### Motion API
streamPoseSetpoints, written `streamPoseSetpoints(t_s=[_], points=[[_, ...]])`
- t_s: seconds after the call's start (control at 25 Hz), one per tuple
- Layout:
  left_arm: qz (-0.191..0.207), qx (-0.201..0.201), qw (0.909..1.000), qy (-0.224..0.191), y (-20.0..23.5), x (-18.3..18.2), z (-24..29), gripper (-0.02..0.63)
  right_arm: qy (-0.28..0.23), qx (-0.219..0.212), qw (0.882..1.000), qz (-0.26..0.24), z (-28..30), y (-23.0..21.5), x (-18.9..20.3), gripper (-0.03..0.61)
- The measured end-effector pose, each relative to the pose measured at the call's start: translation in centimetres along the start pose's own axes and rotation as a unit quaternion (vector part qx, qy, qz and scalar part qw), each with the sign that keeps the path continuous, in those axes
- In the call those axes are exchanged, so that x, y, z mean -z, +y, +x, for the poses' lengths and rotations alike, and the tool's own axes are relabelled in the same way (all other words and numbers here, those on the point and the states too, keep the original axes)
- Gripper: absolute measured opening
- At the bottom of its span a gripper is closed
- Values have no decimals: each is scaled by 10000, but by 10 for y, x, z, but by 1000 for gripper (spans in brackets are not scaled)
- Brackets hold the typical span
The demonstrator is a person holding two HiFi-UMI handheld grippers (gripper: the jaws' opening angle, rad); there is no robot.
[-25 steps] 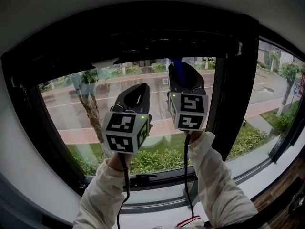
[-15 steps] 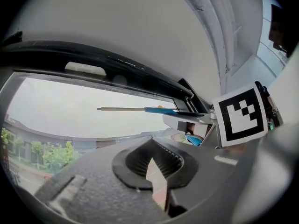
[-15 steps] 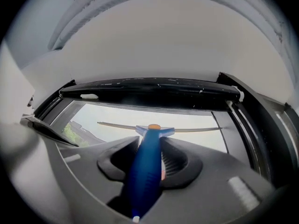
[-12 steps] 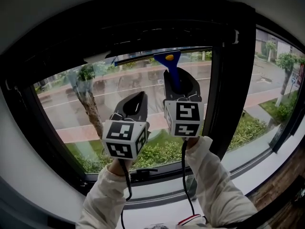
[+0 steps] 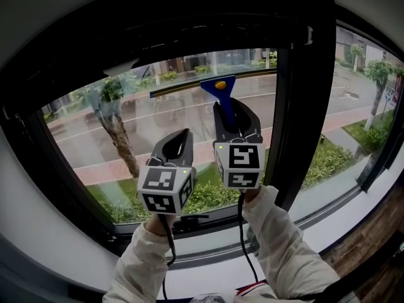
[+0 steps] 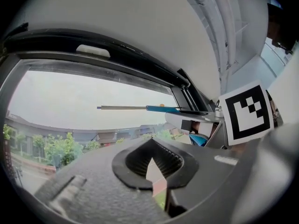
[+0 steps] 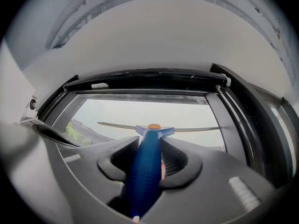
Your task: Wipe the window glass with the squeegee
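Squeegee (image 5: 220, 86) is clamped by its blue handle in my right gripper (image 5: 232, 111), blade high on the window glass (image 5: 151, 128) (contact unconfirmed), while my left gripper (image 5: 179, 139) sits beside it, jaws together and empty.

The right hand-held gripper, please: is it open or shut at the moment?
Shut. The right hand-held gripper clamps the squeegee: in the right gripper view, both jaws press against its blue handle.
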State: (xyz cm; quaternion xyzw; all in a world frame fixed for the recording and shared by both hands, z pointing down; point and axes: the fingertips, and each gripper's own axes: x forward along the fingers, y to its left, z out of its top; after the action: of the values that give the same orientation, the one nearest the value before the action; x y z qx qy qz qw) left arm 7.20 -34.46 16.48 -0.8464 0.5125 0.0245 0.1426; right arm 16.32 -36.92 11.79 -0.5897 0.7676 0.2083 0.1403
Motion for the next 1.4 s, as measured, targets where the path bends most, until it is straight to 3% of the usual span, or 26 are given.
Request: streamPoseSetpoints(t_s=[0.8,1.4], points=[[-332,184,9972,640,-32,96,-25,-2,595,-4,9982,71,-48,13,77,149],[-602,265,9900,1244,-51,158,-42,-2,1013,-10,9947,192,-84,23,133,149]])
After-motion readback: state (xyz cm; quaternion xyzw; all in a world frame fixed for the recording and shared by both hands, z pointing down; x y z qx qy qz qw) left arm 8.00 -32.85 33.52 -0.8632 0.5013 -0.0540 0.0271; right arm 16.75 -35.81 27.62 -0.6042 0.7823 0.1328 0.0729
